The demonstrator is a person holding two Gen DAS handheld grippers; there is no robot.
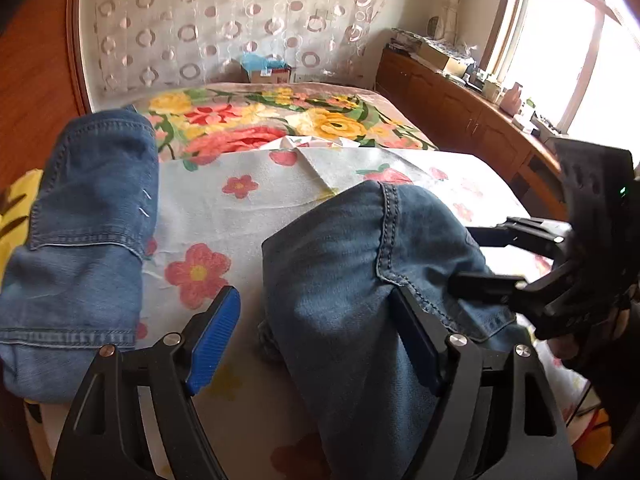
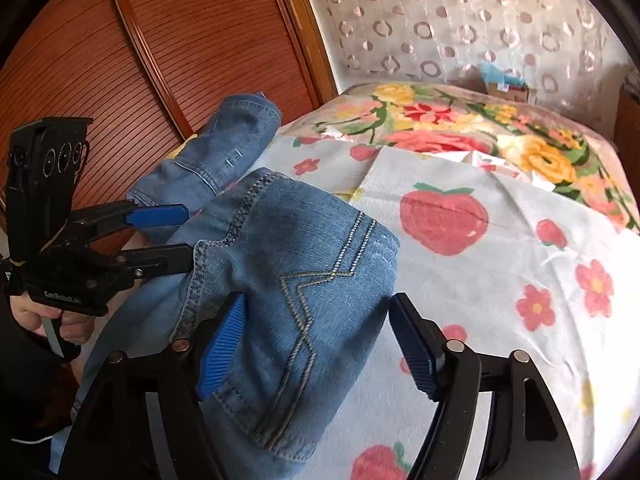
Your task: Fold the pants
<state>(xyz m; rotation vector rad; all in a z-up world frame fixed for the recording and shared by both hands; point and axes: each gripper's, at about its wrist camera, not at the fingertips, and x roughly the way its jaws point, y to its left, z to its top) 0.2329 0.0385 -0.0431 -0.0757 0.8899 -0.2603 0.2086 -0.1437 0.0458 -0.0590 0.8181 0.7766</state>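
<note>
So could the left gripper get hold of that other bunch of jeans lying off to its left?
Probably yes. The left gripper stands open with nothing clamped, and the far bunch of jeans lies in plain sight on the bedsheet. Only bare sheet shows between them; the nearer denim fold sits on its other side.

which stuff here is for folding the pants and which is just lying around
For the job:
- jeans
- left tongs, open
- right tongs, open
- fruit-print sheet they lie on

Just lying about:
- floral blanket
- cardboard box
- clutter on the wooden cabinet
</note>
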